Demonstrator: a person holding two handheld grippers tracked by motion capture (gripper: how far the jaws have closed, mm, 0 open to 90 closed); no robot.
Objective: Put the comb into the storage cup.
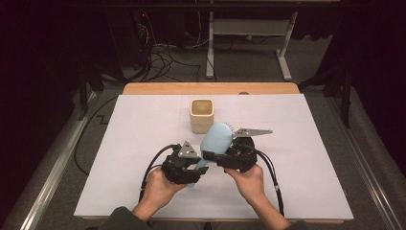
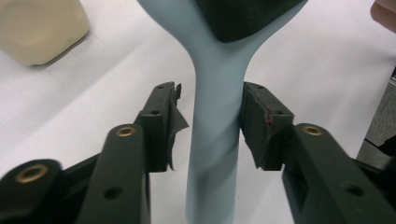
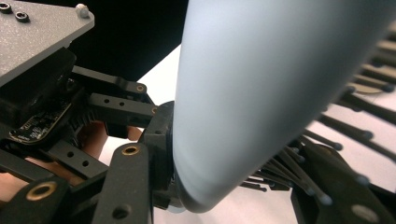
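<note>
Hairbrush (image 1: 214, 139) near the cup (image 1: 201, 115) feels light, stiff, smooth: your right gripper (image 1: 229, 154) clamps its head across the bristles; your left gripper (image 2: 210, 123), released, straddles the handle, the better hold.

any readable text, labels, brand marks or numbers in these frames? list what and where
None readable.
Hairbrush: plain pale blue, no mark seen in any view.
Cup: plain cream, no label.
Circuit board on the left gripper: tiny markings, too small and blurred to read.
Grey plate: bare, screws only.
</note>
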